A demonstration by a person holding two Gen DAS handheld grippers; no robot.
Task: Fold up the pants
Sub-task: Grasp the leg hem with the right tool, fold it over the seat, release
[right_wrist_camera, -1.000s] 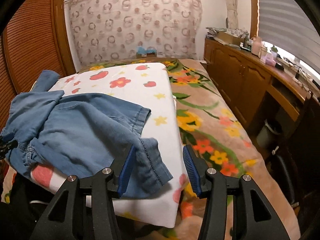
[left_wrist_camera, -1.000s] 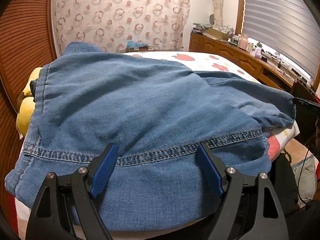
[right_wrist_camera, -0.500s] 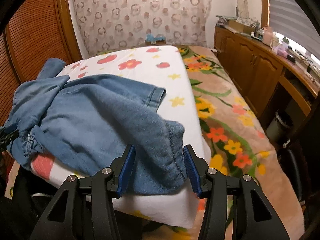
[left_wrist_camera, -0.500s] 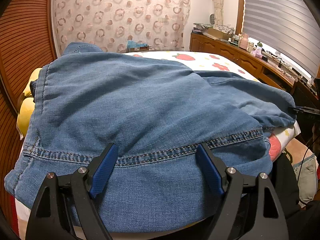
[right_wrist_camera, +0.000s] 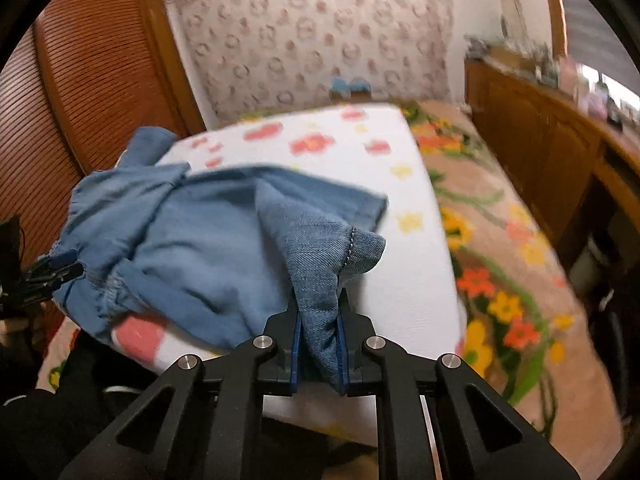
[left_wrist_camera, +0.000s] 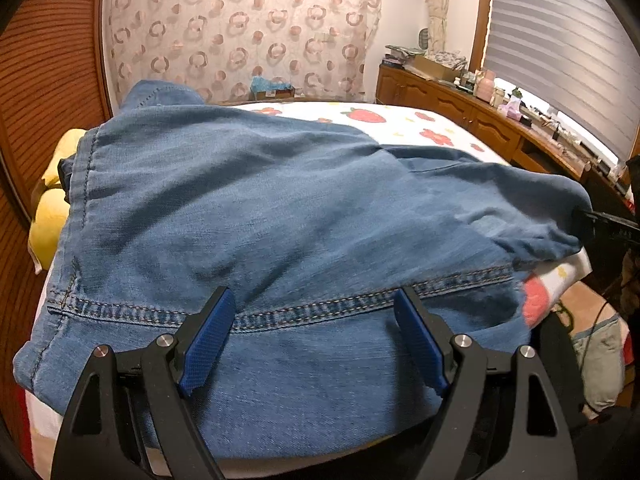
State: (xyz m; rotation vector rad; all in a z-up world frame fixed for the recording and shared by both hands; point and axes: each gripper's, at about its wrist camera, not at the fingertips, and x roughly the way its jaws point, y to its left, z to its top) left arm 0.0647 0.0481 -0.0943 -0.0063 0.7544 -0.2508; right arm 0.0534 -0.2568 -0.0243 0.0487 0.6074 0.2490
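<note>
Blue denim pants (left_wrist_camera: 256,216) lie spread on the bed's white strawberry-print sheet (left_wrist_camera: 400,124). My left gripper (left_wrist_camera: 314,324) is open, its blue pads either side of a stitched hem at the pants' near edge, resting over the cloth. My right gripper (right_wrist_camera: 318,332) is shut on a bunched corner of the pants (right_wrist_camera: 316,256) and holds it lifted off the sheet (right_wrist_camera: 400,280). The right gripper's tip shows in the left wrist view (left_wrist_camera: 600,224) at the pants' right end. The left gripper shows at the left edge of the right wrist view (right_wrist_camera: 48,276).
A floral blanket (right_wrist_camera: 512,248) covers the bed's right side. A wooden cabinet with clutter (left_wrist_camera: 472,100) runs along the right wall. A slatted wooden door (right_wrist_camera: 100,80) stands left. A yellow pillow (left_wrist_camera: 52,216) lies by the pants' left edge. A patterned curtain (left_wrist_camera: 240,32) hangs behind.
My right gripper moved onto the pants' end, closed on the cloth and lifted it. My left gripper stayed open over the hem.
</note>
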